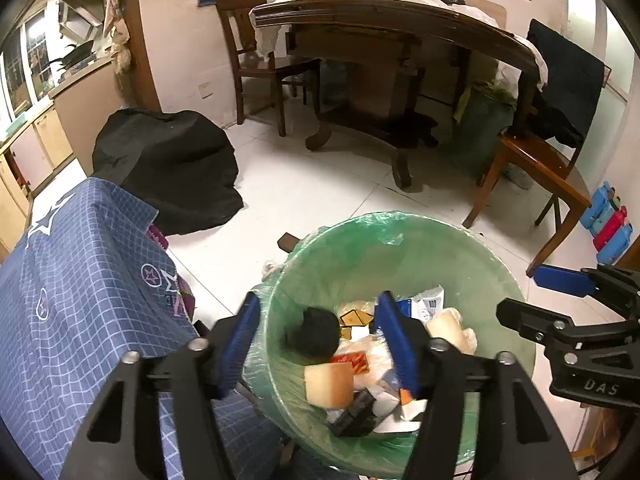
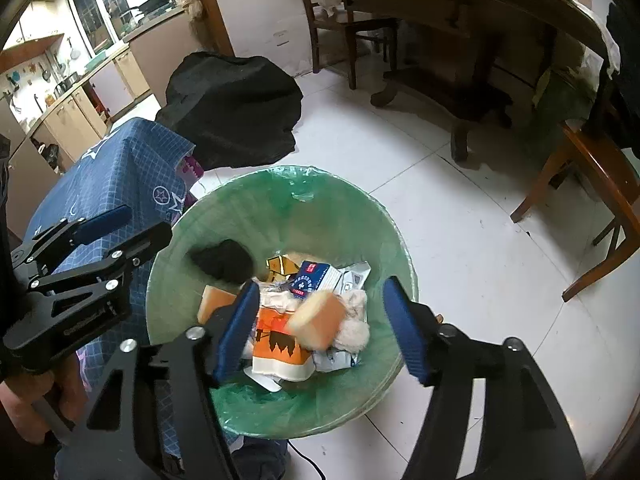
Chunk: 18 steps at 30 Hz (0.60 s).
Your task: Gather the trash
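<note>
Both grippers poised over the green-lined trash bin (image 2: 280, 216), tilted steeply down into its mouth. Left gripper (image 1: 316, 344) with fingers spread wide and nothing between the pads; directly below the gap, a tan sponge block (image 1: 329, 383) resting on the litter toward the near wall of the bin, beside a black lump (image 1: 314, 332). Right gripper (image 2: 320, 332) likewise wide open and holding nothing; a second tan sponge (image 2: 318, 324), blurred, apparently in free fall, just under the gap, above an orange paper cup (image 2: 280, 346) and crumpled wrappers. Blue carton (image 2: 312, 276) lying farther in, toward the far wall. Trash therefore below and slightly ahead of both sets of fingers, already inside the bin rim. Probably a release step, with any further pickup lying outside the bin on the white tiled floor (image 2: 460, 240).
</note>
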Each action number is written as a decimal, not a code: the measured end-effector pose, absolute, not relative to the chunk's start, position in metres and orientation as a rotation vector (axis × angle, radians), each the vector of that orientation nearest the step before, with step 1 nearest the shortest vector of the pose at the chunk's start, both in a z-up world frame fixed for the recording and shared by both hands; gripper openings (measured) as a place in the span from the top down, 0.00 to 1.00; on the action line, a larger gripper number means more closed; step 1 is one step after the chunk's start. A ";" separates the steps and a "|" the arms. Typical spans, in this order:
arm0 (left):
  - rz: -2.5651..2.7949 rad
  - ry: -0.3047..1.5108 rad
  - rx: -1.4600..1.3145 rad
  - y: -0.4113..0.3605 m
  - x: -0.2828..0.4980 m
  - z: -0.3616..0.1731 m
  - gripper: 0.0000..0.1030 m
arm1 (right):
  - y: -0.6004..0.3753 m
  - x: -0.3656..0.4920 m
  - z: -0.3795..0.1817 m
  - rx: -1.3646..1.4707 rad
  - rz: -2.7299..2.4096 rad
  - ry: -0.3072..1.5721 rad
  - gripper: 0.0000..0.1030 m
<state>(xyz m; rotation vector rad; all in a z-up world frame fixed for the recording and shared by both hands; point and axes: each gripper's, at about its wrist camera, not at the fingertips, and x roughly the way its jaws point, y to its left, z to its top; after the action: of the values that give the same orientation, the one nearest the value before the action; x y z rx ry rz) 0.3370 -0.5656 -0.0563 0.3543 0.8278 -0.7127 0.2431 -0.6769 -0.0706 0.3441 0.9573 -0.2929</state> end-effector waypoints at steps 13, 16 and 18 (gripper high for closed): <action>-0.676 0.771 0.316 -0.525 0.333 -0.037 0.06 | -0.641 0.208 -0.027 0.249 -0.349 0.753 0.14; -0.669 0.745 0.264 -0.492 0.323 -0.024 0.05 | -0.613 0.181 -0.009 0.182 -0.367 0.643 0.08; -0.646 0.710 0.204 -0.460 0.314 -0.012 0.05 | -0.594 0.165 -0.002 0.142 -0.380 0.587 0.06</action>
<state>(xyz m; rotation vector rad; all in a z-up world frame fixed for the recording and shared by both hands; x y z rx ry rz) 0.3145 -0.4603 -0.0121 0.2037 0.7098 -0.6463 0.1650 -0.5939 -0.0015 0.1422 0.5869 -0.3802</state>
